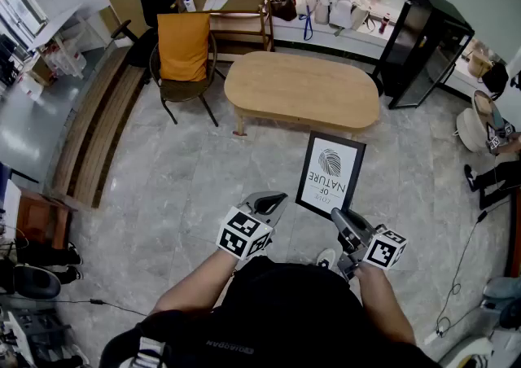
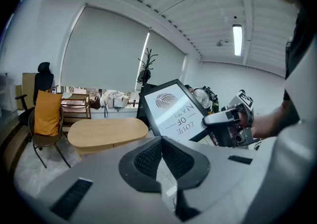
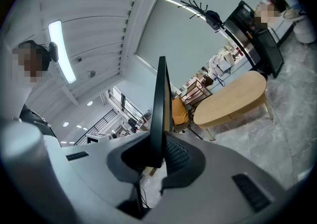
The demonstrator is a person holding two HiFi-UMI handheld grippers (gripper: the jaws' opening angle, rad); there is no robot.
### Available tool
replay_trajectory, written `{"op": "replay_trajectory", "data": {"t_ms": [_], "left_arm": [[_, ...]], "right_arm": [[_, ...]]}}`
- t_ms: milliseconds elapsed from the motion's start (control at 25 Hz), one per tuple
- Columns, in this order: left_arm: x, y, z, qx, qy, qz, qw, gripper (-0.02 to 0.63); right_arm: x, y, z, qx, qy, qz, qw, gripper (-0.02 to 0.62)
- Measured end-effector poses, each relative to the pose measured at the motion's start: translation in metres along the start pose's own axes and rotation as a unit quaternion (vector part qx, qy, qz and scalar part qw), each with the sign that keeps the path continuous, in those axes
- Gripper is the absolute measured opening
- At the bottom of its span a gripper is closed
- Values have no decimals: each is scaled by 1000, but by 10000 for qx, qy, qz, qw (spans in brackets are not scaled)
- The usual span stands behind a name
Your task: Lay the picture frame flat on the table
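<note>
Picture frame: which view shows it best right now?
Head view: the whole picture frame shows face-on, its lower corner in the right hand-held gripper. Left gripper view shows its front at an angle. Right gripper view shows only its edge between the jaws.

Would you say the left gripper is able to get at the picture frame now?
Probably yes: the left gripper hangs beside the picture frame, which the right gripper grips by its near edge, and nothing stands between them. Its jaws are shut, so they'd need opening first.

Grey tiled floor [image 1: 179, 187], orange-draped chair [image 1: 184, 89], seemingly a wooden bench [image 1: 98, 134].
</note>
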State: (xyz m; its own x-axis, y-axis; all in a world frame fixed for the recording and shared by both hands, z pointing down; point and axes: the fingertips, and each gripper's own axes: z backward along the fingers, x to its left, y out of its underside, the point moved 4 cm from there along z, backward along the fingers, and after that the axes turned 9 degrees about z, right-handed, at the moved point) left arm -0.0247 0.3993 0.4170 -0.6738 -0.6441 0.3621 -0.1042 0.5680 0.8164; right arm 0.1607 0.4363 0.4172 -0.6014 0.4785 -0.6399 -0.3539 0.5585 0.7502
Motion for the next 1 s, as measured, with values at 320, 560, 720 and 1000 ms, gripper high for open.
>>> {"op": "replay_trajectory", "data": {"t_ms": [320,560,720,1000], "left_arm": [[1,-7,-8,-47,-51,-98,9999,5],[4,-8,-11,-75,-50,-62,9999,5],[9,-3,-14,-58,-64,4,10000,5],[24,-3,-4,-104,-40,162,9998,5]], "right_arm": [[-13,-4,-1,-23,-5,47,10000,48],[-16,-5,-8,39,1,89,10000,48],[-16,-6,-10,10,-109,9,9999,48],[-5,-4,-25,166,-120,-74,9998,48]]}}
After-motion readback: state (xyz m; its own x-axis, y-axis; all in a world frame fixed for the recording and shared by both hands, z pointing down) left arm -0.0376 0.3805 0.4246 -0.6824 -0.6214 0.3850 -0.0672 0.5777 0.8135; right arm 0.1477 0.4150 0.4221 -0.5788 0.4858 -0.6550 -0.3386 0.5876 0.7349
